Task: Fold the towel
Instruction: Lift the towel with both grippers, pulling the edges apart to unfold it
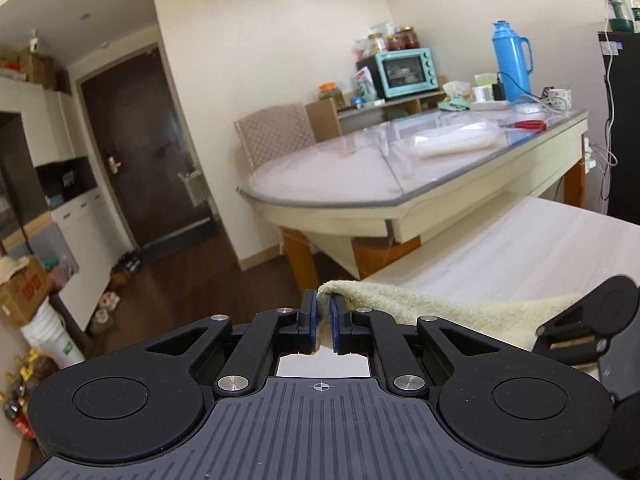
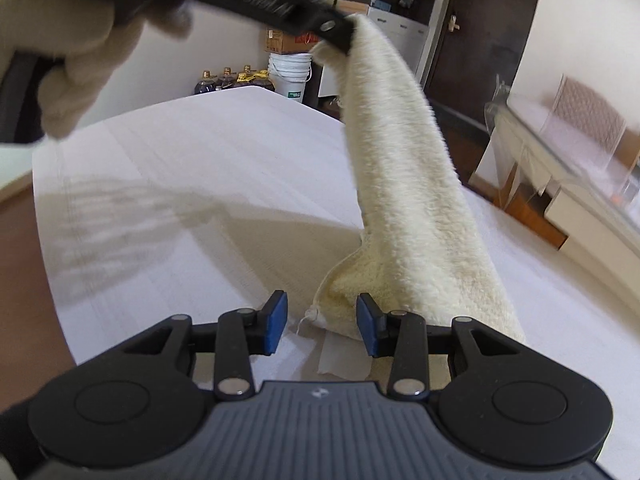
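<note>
A fluffy cream towel [image 2: 400, 168] hangs in a long strip over the white table [image 2: 180, 208]. Its upper corner is pinched in my left gripper [image 1: 323, 314], which is shut on the cloth. In the right wrist view that gripper [image 2: 340, 36] shows at the top, held by a gloved hand [image 2: 60, 60]. The towel's lower end rests on the table. Its bottom corner [image 2: 320, 314] lies between the blue pads [image 2: 276, 322] of my right gripper [image 2: 322, 322], which is open and low over the table, its left pad clear of the cloth.
Beyond the white table stands a glass-topped dining table [image 1: 400, 188] with a wicker chair [image 1: 276, 136], a blue thermos [image 1: 512, 60], a mint oven [image 1: 404, 70] and red scissors [image 1: 528, 124]. A white bucket [image 2: 290, 74] and bottles [image 2: 228, 80] sit past the table's far edge.
</note>
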Motion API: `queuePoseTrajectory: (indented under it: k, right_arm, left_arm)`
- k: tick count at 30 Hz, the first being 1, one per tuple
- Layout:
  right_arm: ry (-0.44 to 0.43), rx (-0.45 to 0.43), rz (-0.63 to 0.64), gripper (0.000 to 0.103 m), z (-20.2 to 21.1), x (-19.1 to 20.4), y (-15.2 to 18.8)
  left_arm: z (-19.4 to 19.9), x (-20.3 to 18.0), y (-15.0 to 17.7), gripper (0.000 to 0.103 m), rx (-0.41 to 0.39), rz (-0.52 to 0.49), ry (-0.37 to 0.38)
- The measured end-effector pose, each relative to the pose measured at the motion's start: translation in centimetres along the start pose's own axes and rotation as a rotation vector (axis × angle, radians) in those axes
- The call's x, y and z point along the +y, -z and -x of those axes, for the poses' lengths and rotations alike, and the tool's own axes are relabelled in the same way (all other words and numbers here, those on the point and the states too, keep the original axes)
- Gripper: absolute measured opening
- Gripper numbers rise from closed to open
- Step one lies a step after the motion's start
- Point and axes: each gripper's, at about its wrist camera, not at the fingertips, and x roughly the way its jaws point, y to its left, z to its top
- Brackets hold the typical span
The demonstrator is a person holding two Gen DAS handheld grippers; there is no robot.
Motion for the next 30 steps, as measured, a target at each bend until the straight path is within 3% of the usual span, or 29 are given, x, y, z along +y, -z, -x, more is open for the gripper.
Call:
queuePoseTrajectory:
  k: [1, 3, 11, 16, 19, 21, 25, 30]
  right_arm:
    - [-0.004, -0.001, -0.009, 0.02, 0.3, -0.4, 0.3]
    - [0.001, -0.005, -0.01, 0.006, 0.7, -0.8, 0.8]
    - [0.185, -0.125, 0.0, 0.006, 8.4, -1.6, 3.0]
    - [0.457, -0.245, 0.052, 0.006, 15.0, -3.3, 2.6]
    - [0.463, -0.269, 0.061, 0.006, 18.0, -3.2, 3.6]
    - [0.423, -0.261, 0.079, 0.006, 18.3, -1.7, 4.9]
    - [0.272, -0.224, 0.093, 0.006, 18.0, 2.2, 7.4]
    - [0.134, -0.15, 0.132, 0.006, 17.0, 5.4, 10.4]
  left_arm:
    - [-0.1, 0.1, 0.1, 0.008, 0.003, 0.004, 0.001]
    - [-0.3, 0.4, 0.5, 0.008, 0.011, 0.012, 0.004]
    - [0.0, -1.3, -0.8, 0.008, -0.031, 0.013, 0.018]
    - [1.7, -2.9, -3.1, 0.008, -0.118, 0.017, 0.01]
    - [4.0, -3.7, -2.8, 0.008, -0.134, -0.016, 0.003]
    - [5.5, -4.0, -1.7, 0.008, -0.12, -0.026, 0.005]
    - [9.4, -5.1, 2.9, 0.008, -0.018, -0.07, 0.028]
    - [10.9, -6.8, 8.2, 0.009, 0.129, -0.092, 0.086]
